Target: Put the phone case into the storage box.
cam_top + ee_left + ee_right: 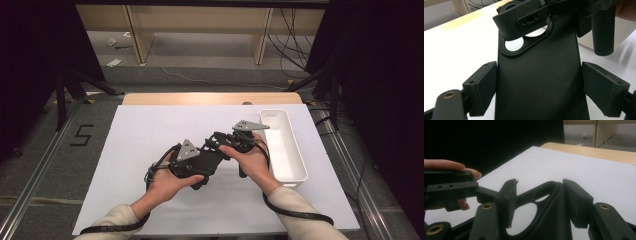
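Observation:
A black phone case point(205, 162) with an oval camera cutout is held just above the white sheet between both grippers. My left gripper point(197, 170) is shut across its width: in the left gripper view both pads point(484, 87) sit against the long edges of the case point(539, 70). My right gripper point(216, 142) comes in from the right at the cutout end. In the right gripper view its jaws straddle that end of the case point(549, 220), and both pads point(576, 202) look to touch it.
A long white bin point(274, 112) stands at the right side of the white sheet point(150, 135), just beyond the right hand. A wooden table edge point(210, 98) runs along the far side. Black stands and cables flank the table.

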The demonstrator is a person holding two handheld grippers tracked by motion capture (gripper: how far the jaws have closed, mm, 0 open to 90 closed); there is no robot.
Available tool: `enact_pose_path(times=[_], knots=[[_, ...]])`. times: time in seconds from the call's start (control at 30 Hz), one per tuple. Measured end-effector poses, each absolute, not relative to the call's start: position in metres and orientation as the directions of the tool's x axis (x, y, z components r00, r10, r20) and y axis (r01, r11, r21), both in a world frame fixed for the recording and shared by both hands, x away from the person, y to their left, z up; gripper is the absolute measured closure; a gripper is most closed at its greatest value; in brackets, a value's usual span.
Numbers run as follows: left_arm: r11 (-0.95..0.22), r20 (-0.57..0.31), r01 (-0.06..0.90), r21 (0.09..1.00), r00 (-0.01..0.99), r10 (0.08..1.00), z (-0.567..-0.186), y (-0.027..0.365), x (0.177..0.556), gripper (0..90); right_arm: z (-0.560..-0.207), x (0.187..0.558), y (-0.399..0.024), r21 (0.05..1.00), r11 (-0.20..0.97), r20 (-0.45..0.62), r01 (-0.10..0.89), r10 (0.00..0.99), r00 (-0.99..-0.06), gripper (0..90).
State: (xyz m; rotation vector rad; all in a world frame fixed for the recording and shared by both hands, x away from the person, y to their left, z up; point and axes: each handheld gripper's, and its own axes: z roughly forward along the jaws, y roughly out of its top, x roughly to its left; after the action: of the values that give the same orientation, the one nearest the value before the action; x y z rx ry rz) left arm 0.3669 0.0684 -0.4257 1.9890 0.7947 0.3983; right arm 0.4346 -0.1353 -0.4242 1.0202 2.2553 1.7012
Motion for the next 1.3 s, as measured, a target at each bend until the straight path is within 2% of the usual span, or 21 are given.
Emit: enact_pose_path(times=[0.27, 0.37, 0.43, 0.47, 0.5, 0.53, 0.57, 0.67, 0.87, 0.9, 1.03, 1.3], knots=[[-0.386, -0.002, 0.350, 0.854, 0.743, 0.669, -0.428, 0.067, 0.366, 14.8, -0.420, 0.435, -0.139, 0.884, 0.099, 0.322, 0.458, 0.583, -0.746, 60.0], [-0.418, 0.039, 0.325, 0.848, 0.748, 0.662, -0.430, 0.066, 0.365, 14.1, -0.417, 0.433, -0.141, 0.882, 0.051, 0.362, 0.469, 0.565, -0.742, 69.5], [-0.441, 0.103, 0.270, 0.856, 0.747, 0.657, -0.431, 0.064, 0.365, 13.7, -0.410, 0.430, -0.142, 0.876, 0.014, 0.397, 0.481, 0.546, -0.738, 75.1], [-0.437, 0.105, 0.260, 0.861, 0.751, 0.652, -0.429, 0.065, 0.366, 17.9, -0.406, 0.428, -0.142, 0.879, 0.008, 0.397, 0.478, 0.542, -0.741, 77.4], [-0.419, 0.090, 0.252, 0.873, 0.759, 0.644, -0.428, 0.067, 0.368, 19.7, -0.403, 0.426, -0.142, 0.886, 0.009, 0.389, 0.464, 0.531, -0.753, 77.8], [-0.399, 0.071, 0.258, 0.880, 0.758, 0.649, -0.427, 0.068, 0.367, 15.0, -0.400, 0.424, -0.141, 0.903, 0.045, 0.334, 0.428, 0.552, -0.764, 77.8], [-0.389, 0.070, 0.251, 0.886, 0.758, 0.649, -0.426, 0.070, 0.367, 15.7, -0.398, 0.423, -0.141, 0.909, 0.054, 0.318, 0.413, 0.551, -0.772, 77.8], [-0.369, 0.054, 0.247, 0.896, 0.764, 0.643, -0.424, 0.075, 0.367, 14.9, -0.395, 0.423, -0.142, 0.907, 0.045, 0.335, 0.419, 0.525, -0.782, 77.9], [-0.362, 0.036, 0.252, 0.898, 0.776, 0.630, -0.425, 0.080, 0.367, 13.9, -0.391, 0.422, -0.142, 0.920, 0.104, 0.276, 0.377, 0.512, -0.814, 77.9], [-0.350, 0.007, 0.267, 0.898, 0.787, 0.616, -0.427, 0.079, 0.366, 14.2, -0.389, 0.421, -0.143, 0.922, 0.117, 0.264, 0.370, 0.510, -0.819, 77.9], [-0.369, 0.031, 0.251, 0.895, 0.789, 0.613, -0.428, 0.083, 0.365, 14.8, -0.383, 0.422, -0.148, 0.928, 0.159, 0.218, 0.337, 0.500, -0.838, 77.9], [-0.368, 0.024, 0.262, 0.892, 0.786, 0.618, -0.430, 0.088, 0.363, 15.3, -0.375, 0.423, -0.155, 0.934, 0.237, 0.130, 0.266, 0.468, -0.874, 77.8]])
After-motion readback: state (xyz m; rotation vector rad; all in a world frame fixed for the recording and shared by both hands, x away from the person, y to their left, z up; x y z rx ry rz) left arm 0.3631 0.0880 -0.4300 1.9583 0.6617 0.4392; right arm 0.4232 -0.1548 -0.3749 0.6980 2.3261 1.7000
